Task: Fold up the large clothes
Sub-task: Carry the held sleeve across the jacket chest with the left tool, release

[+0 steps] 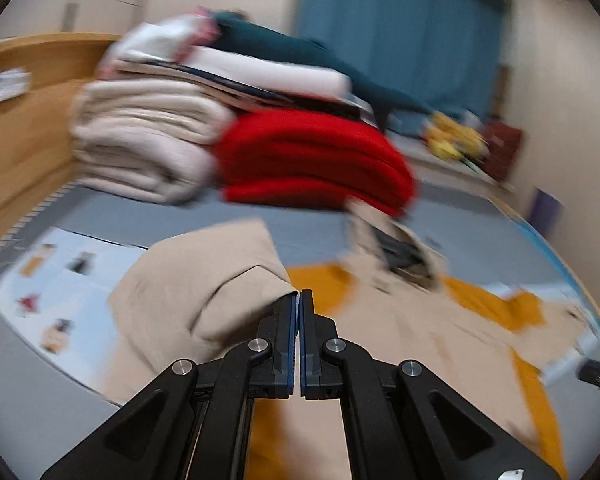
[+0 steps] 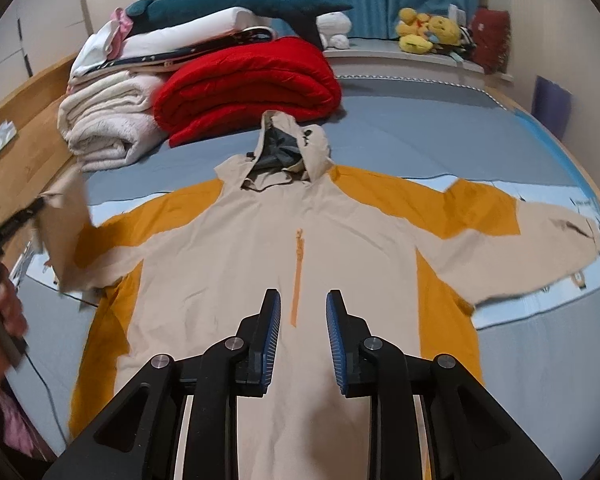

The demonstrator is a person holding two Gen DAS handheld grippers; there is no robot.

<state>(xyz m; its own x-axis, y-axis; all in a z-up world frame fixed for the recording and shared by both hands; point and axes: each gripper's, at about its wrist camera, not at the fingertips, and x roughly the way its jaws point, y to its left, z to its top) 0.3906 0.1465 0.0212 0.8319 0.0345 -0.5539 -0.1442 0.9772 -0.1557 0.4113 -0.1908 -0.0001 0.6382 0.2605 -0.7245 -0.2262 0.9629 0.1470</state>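
Blue pads of right gripper point(image 2: 303, 300) parted and empty, hovering above jacket point(image 2: 236, 248) spread flat on bed point(image 2: 420, 140). Off to its left, left gripper point(image 1: 301, 300) clamped on sleeve cuff point(image 1: 220, 280) — lifted. Light, limp, probably slippery shell; best pinched at cuffs or hem corners.

We are seeing a large beige hooded jacket with mustard-orange panels point(image 2: 260, 248) lying spread flat, front up, on the grey-blue bed, hood toward the headboard end, one sleeve stretching out sideways, the other sleeve's cuff point(image 1: 204, 280) hanging lifted.
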